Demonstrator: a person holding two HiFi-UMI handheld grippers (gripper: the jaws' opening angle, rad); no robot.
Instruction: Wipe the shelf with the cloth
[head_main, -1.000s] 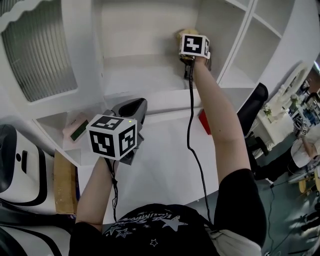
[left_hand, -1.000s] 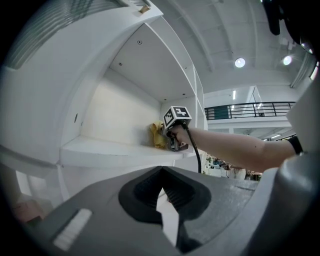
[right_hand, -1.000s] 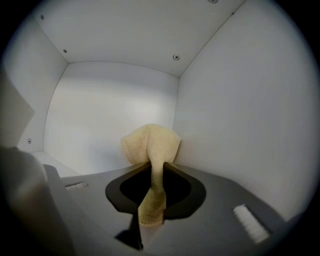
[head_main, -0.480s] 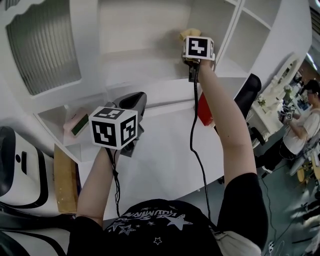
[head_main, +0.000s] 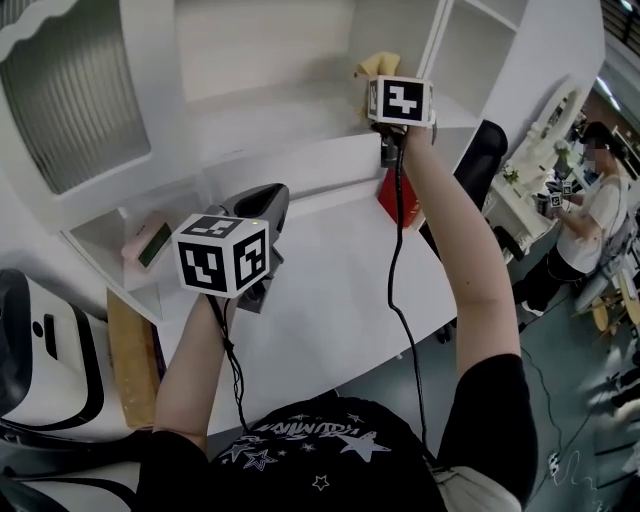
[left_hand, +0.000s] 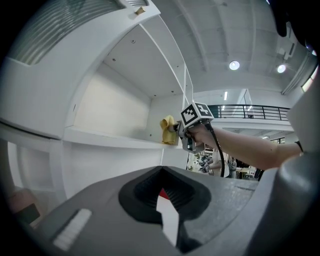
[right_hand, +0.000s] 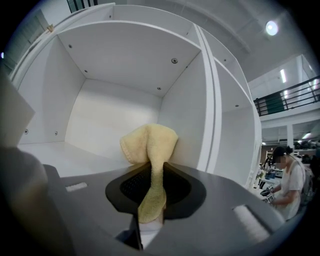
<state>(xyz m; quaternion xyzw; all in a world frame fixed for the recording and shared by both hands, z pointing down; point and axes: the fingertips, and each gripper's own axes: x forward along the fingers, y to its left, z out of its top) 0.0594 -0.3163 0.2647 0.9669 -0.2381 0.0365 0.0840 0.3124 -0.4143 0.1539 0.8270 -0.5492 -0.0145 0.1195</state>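
Right gripper view: your right gripper (right_hand: 151, 200) clamps the soft, limp cloth (right_hand: 149, 142). Hold it by its bunched fold. Your left gripper (left_hand: 162, 200) is closed and empty.

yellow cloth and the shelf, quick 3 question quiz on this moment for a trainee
1. True or false: the right gripper is shut on the yellow cloth.
2. Where is the cloth? A: flat on the desk. B: at the right end of the shelf, near its side wall. C: on the floor.
3. Fill in: the gripper that holds nothing is the ____ gripper.

Key: 1 true; 2 B; 3 left.
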